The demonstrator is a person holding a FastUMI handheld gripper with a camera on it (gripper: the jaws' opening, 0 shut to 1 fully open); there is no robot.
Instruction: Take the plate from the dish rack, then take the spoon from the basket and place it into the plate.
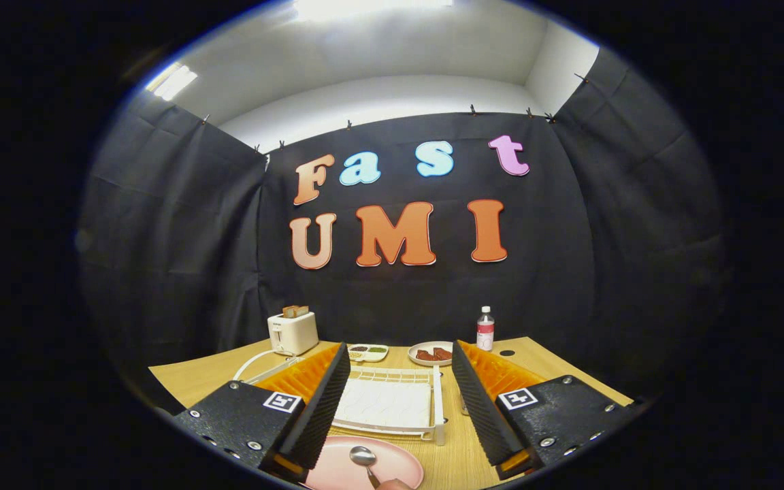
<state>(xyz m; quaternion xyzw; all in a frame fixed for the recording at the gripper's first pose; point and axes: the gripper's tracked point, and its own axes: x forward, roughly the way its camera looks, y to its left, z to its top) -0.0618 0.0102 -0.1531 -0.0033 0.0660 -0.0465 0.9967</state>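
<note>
Between the jaws and close beneath them, the pink plate [365,466] lies flat on the wooden worktop [460,442], and the spoon [363,460] already rests in it. Its bowl faces up near the plate's middle, and its handle runs back toward the camera, slightly to the right, so the long axis lies roughly in line with the gripper's [399,415] own reach. The jaws stand wide apart and hold nothing; neither touches the spoon or the plate, and both appear to sit above them.

Just ahead of the jaws, the white dish rack [392,405] stands empty of plates, its tray bare. Beyond it sit a small divided dish [367,352], a plate of reddish food [431,354], a water bottle [485,329] and a white toaster [292,331] with bread in its slots. No basket can be made out with any certainty.

Judging by how things lie, both parts of the task look done: plate out of the rack, spoon in the plate. What is left seems only to lift the open jaws clear without brushing the handle, which points straight back under them.
</note>
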